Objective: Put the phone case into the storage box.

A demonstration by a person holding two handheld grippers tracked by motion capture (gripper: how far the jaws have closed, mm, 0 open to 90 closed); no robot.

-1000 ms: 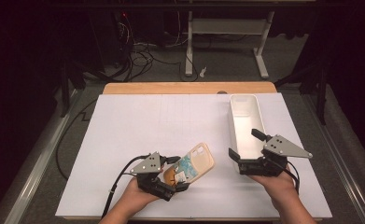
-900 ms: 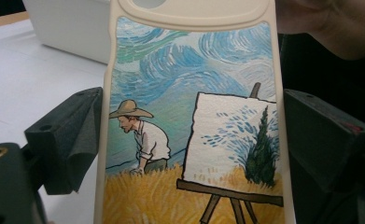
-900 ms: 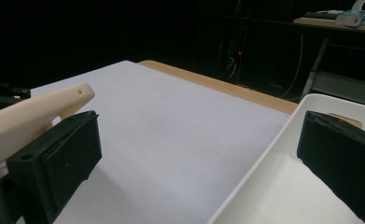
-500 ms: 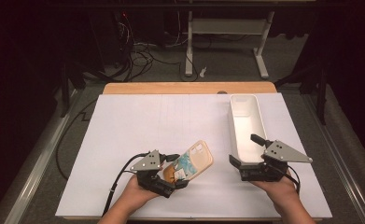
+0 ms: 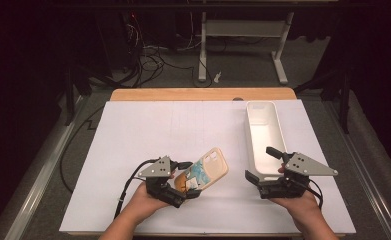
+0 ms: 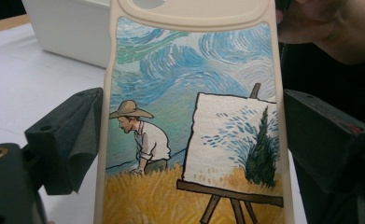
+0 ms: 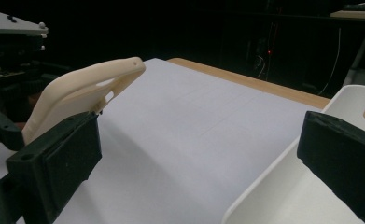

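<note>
White sheet covers most of the bench — bare wood strip along the far edge only. Long white tray lies on the sheet near the right edge, running toward the far right corner — open side up. Beyond the far edge: dark floor, tangled cables, white metal frame legs.

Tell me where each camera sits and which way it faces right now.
High view: above the person's side, looking forward and down at the table; both hands, left gripper, right gripper.
Left gripper view: rides that gripper, looking along its jaws, which flank the phone case.
Right gripper view: looks across the table between its open jaws, bin at right.
Shared: phone case and bin.
</note>
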